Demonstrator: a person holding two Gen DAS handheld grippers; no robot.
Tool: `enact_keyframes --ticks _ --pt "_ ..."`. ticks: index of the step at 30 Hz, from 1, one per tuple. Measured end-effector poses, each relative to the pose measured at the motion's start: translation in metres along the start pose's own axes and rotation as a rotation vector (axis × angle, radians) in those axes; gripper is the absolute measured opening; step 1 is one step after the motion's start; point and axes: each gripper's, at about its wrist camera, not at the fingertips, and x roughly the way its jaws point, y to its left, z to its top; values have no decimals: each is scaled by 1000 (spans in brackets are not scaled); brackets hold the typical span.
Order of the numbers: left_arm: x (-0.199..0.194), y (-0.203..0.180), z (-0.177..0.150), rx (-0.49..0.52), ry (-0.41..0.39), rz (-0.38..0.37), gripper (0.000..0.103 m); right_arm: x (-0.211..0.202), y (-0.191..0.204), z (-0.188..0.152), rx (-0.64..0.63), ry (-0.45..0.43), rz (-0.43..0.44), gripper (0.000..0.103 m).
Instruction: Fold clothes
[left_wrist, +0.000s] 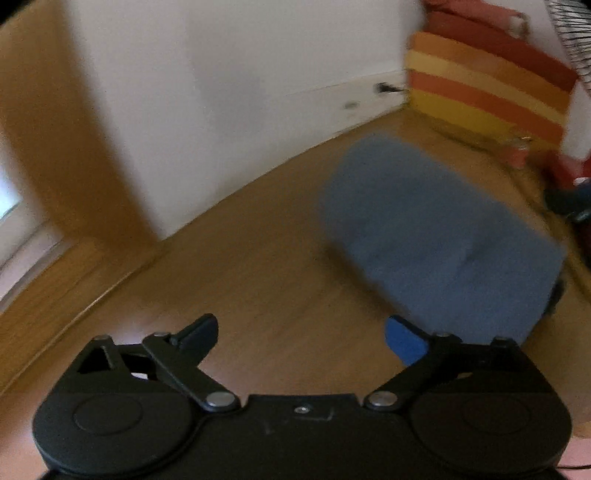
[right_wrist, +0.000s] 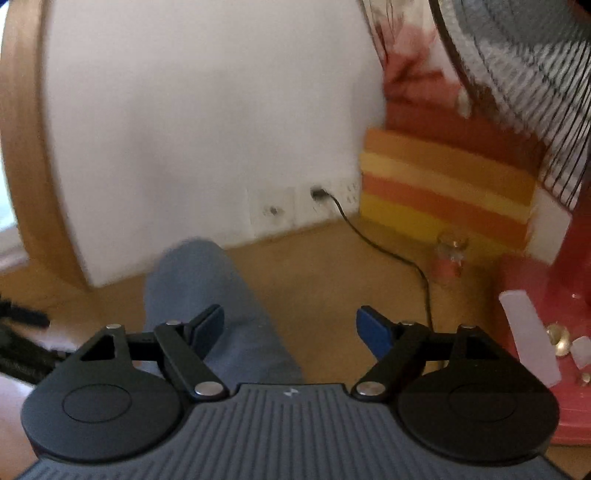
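Note:
A blue-grey garment (left_wrist: 436, 232) lies folded into a long block on the wooden floor, ahead and to the right in the left wrist view. It also shows in the right wrist view (right_wrist: 207, 295), running from the left finger away toward the wall. My left gripper (left_wrist: 301, 332) is open and empty, just left of the garment's near end. My right gripper (right_wrist: 291, 328) is open and empty, its left finger over the garment's near part. Both views are motion-blurred.
A white wall (right_wrist: 207, 129) with a socket and black cable (right_wrist: 388, 251) stands ahead. A striped orange-yellow cloth (right_wrist: 447, 192) hangs at the right. A red fan base (right_wrist: 576, 295) with small bits on it sits at the far right. Wooden door frame (left_wrist: 55, 147) at left.

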Motion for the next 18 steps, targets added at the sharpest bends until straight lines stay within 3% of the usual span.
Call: enact_keyframes --ticks 7,12,15,18 --pt "-32 79 -51 -178 13 81 100 -30 76 -14 -65 -16 206 82" --pt "-49 120 -80 -196 35 132 100 -31 149 -28 -79 48 335 82" --pt "-59 144 -97 -202 51 161 101 -31 185 -30 -35 90 374 82" --pt "-69 168 -113 -208 66 191 101 -32 211 -31 -9 104 356 82"
